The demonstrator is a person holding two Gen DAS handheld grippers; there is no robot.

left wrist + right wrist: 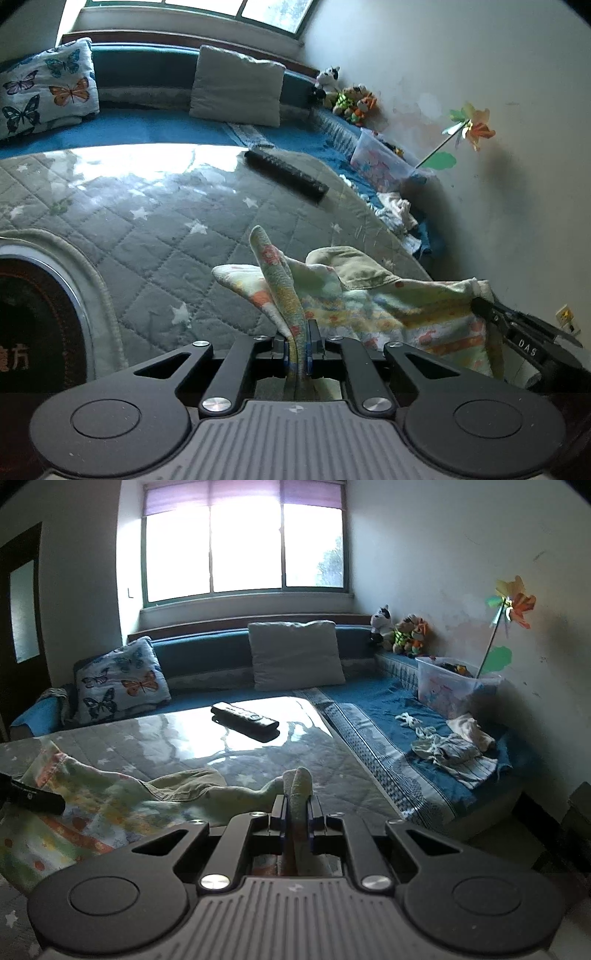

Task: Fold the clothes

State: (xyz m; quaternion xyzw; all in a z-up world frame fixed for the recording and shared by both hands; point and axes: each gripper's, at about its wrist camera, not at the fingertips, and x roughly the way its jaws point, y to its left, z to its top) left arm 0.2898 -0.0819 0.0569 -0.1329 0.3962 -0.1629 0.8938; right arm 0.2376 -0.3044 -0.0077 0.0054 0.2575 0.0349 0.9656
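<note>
On the star-quilted table, near its front edge, your left tool and right tool each clamp an end of the printed garment, apparently stretching it flat for folding.

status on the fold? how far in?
Early. Done: nothing looks folded yet. In hand: left gripper and right gripper are each shut on an edge of the patterned garment, which lies rumpled across the quilted mat. Left: the actual fold, plus the loose clothes on the blue couch.
</note>
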